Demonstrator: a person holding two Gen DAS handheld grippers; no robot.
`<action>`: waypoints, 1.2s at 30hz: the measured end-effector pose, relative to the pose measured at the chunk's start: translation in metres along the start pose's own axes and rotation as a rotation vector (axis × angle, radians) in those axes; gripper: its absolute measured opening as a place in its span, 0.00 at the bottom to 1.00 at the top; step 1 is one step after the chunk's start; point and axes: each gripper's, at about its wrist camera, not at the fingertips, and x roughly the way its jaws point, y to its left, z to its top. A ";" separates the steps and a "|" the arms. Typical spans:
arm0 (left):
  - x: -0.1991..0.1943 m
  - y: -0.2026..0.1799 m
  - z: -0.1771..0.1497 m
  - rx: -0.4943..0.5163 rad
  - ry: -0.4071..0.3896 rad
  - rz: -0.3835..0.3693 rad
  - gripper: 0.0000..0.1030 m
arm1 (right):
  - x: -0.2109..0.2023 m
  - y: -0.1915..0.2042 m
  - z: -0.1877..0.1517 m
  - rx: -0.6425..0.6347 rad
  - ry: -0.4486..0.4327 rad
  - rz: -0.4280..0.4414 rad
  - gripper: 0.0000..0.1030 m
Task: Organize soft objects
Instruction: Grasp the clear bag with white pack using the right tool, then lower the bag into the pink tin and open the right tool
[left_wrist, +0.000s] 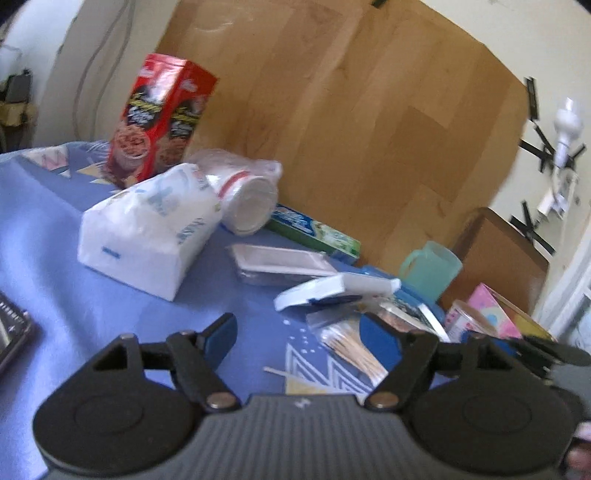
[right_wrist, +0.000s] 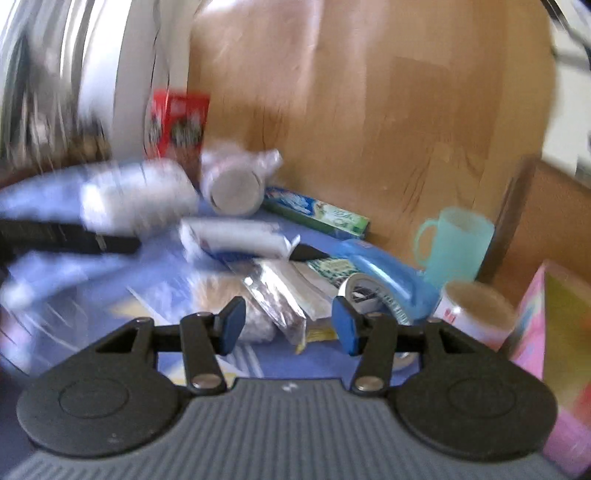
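A soft white pack of tissues (left_wrist: 147, 229) lies on the blue cloth (left_wrist: 55, 229), left of centre in the left wrist view. My left gripper (left_wrist: 299, 336) is open above the cloth, nearer than the pack, with nothing between its fingers. A bag of thin wooden sticks (left_wrist: 351, 347) lies just by its right finger. In the blurred right wrist view my right gripper (right_wrist: 288, 325) is open over a pile of small packets. A silvery foil packet (right_wrist: 273, 295) lies beyond the gap, untouched. A white wrapped roll pack (right_wrist: 236, 236) lies farther back.
A red box (left_wrist: 159, 118) stands at the back left, and bagged plastic cups (left_wrist: 243, 199) and a green box (left_wrist: 314, 229) lie against a wooden board (left_wrist: 369, 110). A teal mug (right_wrist: 454, 243), a paper cup (right_wrist: 476, 310) and a pink box (right_wrist: 546, 332) crowd the right.
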 end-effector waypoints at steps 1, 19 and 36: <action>0.000 -0.002 0.000 0.013 -0.003 -0.003 0.73 | 0.006 0.001 -0.002 -0.025 0.009 -0.027 0.51; -0.004 0.004 0.001 0.028 -0.019 -0.106 0.83 | -0.103 -0.003 -0.065 0.125 0.091 0.056 0.12; 0.037 -0.121 -0.036 0.239 0.378 -0.337 0.71 | -0.059 -0.005 -0.065 0.201 0.090 0.155 0.59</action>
